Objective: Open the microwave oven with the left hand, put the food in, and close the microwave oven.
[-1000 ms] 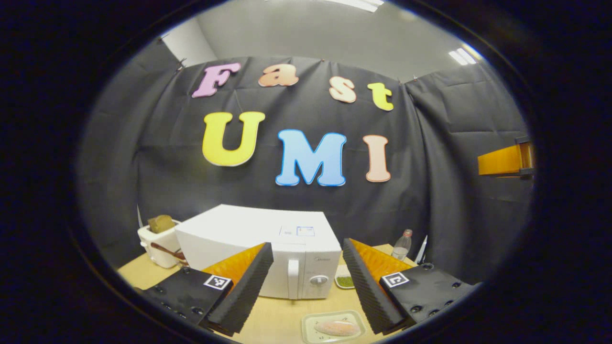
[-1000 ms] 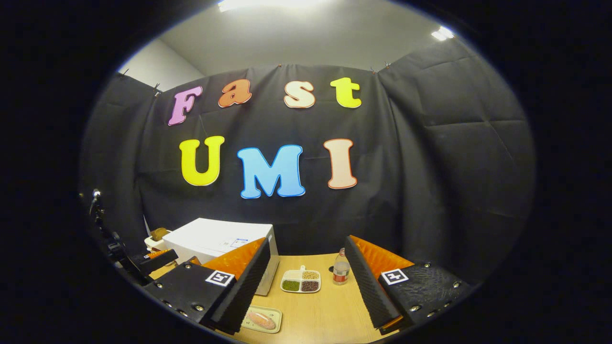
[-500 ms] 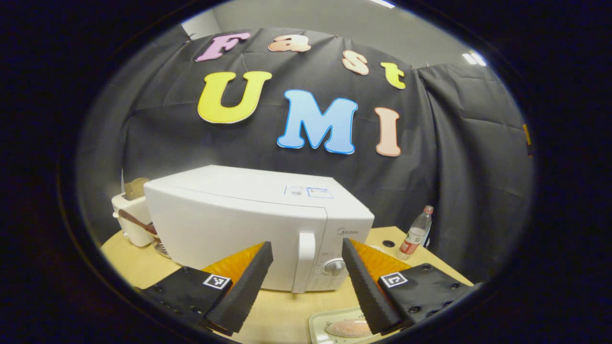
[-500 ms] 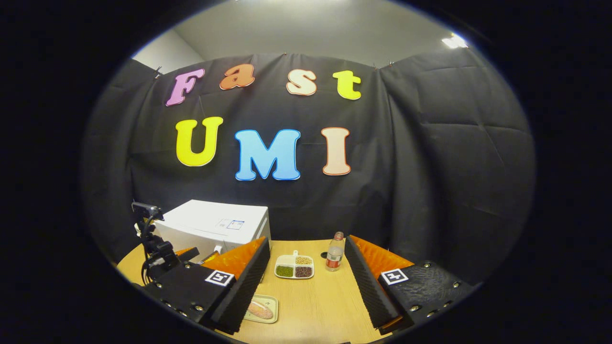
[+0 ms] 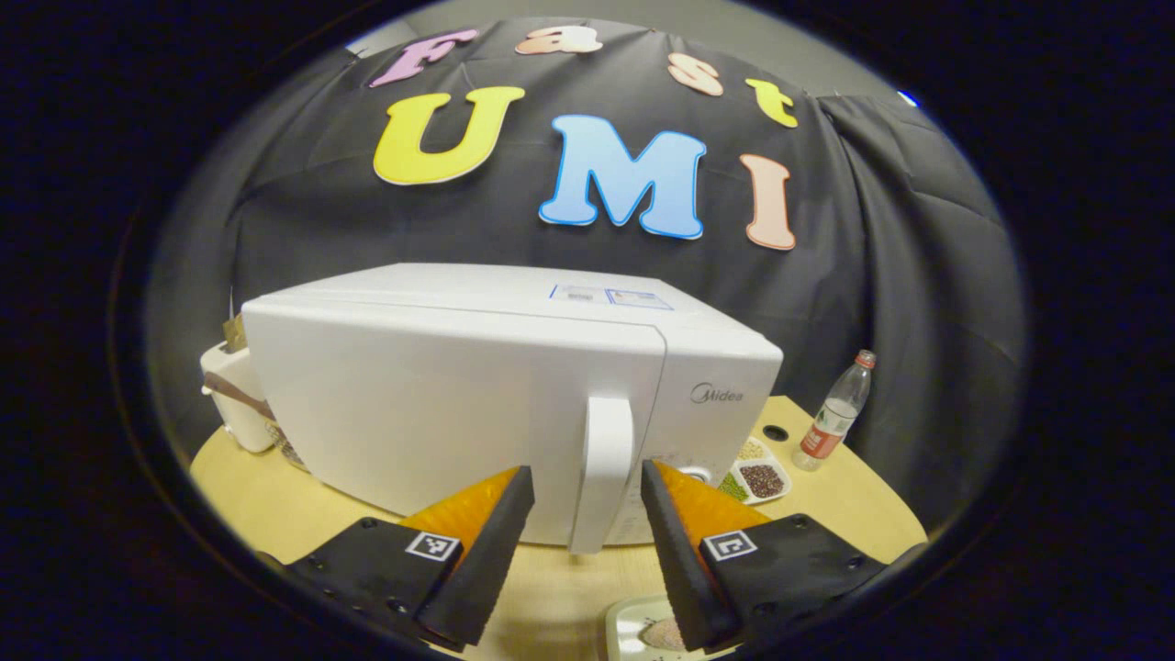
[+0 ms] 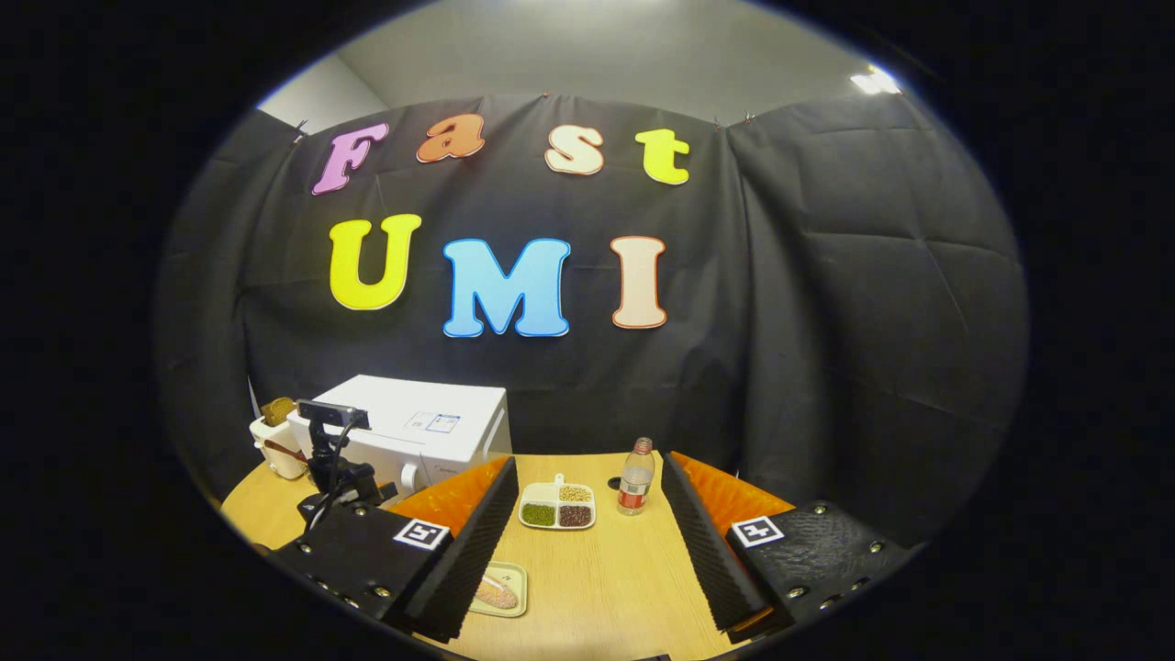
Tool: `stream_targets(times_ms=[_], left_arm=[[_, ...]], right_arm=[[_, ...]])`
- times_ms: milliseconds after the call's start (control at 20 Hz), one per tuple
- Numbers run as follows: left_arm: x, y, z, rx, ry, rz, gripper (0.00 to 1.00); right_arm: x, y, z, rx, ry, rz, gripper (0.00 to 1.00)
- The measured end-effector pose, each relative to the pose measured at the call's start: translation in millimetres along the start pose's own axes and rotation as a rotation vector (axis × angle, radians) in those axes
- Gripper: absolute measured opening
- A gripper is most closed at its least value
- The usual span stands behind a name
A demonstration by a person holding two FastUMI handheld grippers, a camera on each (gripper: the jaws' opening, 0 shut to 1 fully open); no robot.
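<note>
The left gripper (image 5: 580, 514) is spread wide and holds nothing; its fingers stand either side of the handle (image 5: 602, 473) of the shut microwave (image 5: 441, 404), not touching it. The food (image 5: 663, 633) lies on a tray (image 5: 624, 633) just below its right finger. The right gripper (image 6: 587, 514) is also wide open and empty, above the desk (image 6: 606, 588), with the microwave ahead to its left and the food tray by its left finger.

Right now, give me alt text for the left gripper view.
The open left gripper faces the closed white microwave, its jaws either side of the door handle without touching. A sectioned dish and bottle stand right.
</note>
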State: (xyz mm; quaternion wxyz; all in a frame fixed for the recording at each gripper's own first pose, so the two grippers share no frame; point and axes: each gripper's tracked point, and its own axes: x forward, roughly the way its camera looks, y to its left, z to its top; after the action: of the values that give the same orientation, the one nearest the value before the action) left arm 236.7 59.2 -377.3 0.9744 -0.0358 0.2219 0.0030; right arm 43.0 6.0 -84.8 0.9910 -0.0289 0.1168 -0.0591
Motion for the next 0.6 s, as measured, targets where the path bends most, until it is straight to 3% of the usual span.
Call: stream_targets(times_ms=[100,200,250,450,600], left_arm=[[8,-8,-3,-0.011,0.024,-0.032,0.70],[3,-11,-4,0.019,0.043,-0.017,0.38],[4,-12,-7,0.050,0.051,-0.006,0.31],[3,-11,-5,0.063,0.051,0.010,0.19],[2,-11,-5,0.053,0.059,0.013,0.17]], right_arm=[[2,1,-4,0.001,0.013,0.010,0.96],[1,2,-7,0.003,0.023,0.021,0.96],[2,2,-8,0.006,0.025,0.023,0.96],[-2,-3,-6,0.000,0.010,0.027,0.96],[0,-9,-7,-0.004,0.013,0.031,0.96]])
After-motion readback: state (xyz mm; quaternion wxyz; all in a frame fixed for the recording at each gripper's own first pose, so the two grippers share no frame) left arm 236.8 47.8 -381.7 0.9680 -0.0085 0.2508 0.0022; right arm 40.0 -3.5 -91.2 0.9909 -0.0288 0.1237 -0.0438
